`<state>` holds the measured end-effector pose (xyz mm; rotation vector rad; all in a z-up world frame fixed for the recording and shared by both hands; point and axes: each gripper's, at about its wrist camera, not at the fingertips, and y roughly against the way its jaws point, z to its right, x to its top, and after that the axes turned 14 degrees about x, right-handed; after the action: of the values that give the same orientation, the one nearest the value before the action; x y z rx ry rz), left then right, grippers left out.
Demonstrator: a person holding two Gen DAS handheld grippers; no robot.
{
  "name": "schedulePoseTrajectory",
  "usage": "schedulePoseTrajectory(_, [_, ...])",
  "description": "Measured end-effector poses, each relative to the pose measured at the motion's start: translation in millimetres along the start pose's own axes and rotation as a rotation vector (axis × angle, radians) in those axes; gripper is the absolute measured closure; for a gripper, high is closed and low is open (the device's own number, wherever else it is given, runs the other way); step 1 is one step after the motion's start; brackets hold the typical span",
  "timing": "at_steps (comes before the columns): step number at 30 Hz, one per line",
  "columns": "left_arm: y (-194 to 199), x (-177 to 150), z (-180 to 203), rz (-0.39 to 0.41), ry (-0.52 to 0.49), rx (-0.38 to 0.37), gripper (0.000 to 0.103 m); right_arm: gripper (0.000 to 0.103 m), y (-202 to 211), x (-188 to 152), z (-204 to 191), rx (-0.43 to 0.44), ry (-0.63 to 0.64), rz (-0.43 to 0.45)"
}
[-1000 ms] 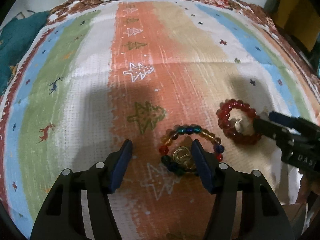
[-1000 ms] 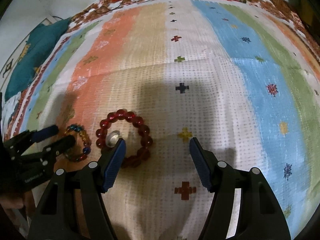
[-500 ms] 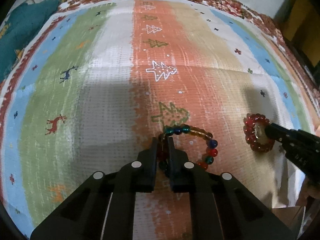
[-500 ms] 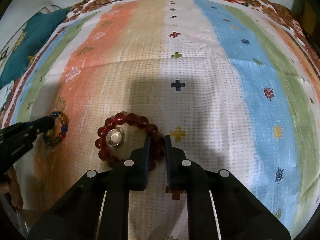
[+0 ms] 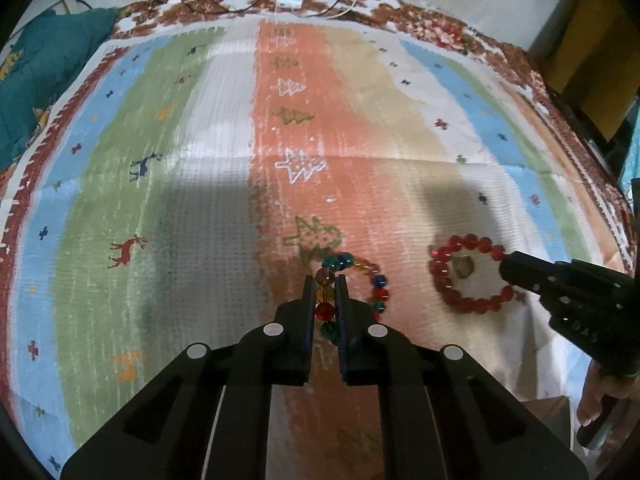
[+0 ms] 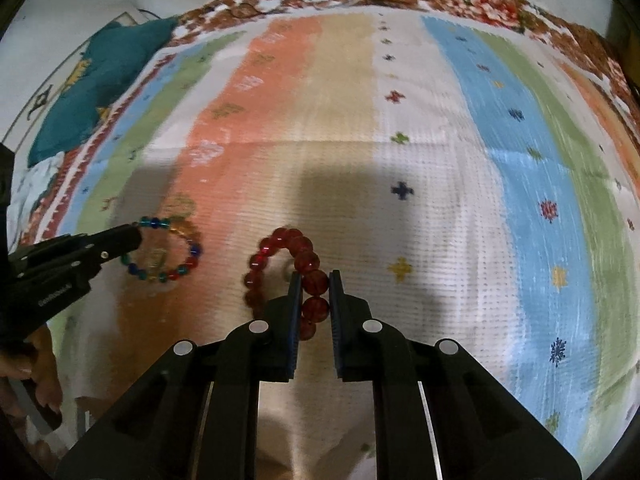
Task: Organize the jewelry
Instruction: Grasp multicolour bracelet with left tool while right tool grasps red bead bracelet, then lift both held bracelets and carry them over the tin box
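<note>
We see the left hand-held gripper (image 5: 325, 294) clamped on the multicoloured bead bracelet (image 5: 378, 280) — several beads sit pinched between its nearly closed fingers, the loop hanging over the striped cloth (image 5: 200, 200). The right hand-held gripper (image 6: 315, 286) is likewise clamped on the red bead bracelet (image 6: 280, 240) — the two bracelets are near each other, apart.
</note>
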<state>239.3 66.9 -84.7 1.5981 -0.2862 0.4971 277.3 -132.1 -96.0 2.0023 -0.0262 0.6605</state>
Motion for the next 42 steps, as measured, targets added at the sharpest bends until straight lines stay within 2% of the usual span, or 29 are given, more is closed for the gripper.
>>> schedulePoseTrajectory(8, [24.3,-1.3,13.4,0.048,-0.026,-0.016,0.094,0.089,15.0,0.0,-25.8,0.032,0.069,0.01])
schedulePoseTrajectory(17, [38.2,-6.7,18.4,0.064,-0.034,-0.013,0.094,0.089,27.9,-4.3,-40.9,0.052,0.117,0.024])
schedulePoseTrajectory(34, [73.6,-17.5,18.9,0.12,-0.025,-0.016,0.094,0.089,56.1,-16.2,-54.9,0.104,0.119,0.076])
schedulePoseTrajectory(42, [84.0,-29.0,20.3,0.124,-0.026,-0.03,0.094,0.089,69.9,-23.6,-64.1,0.095,0.147,0.101])
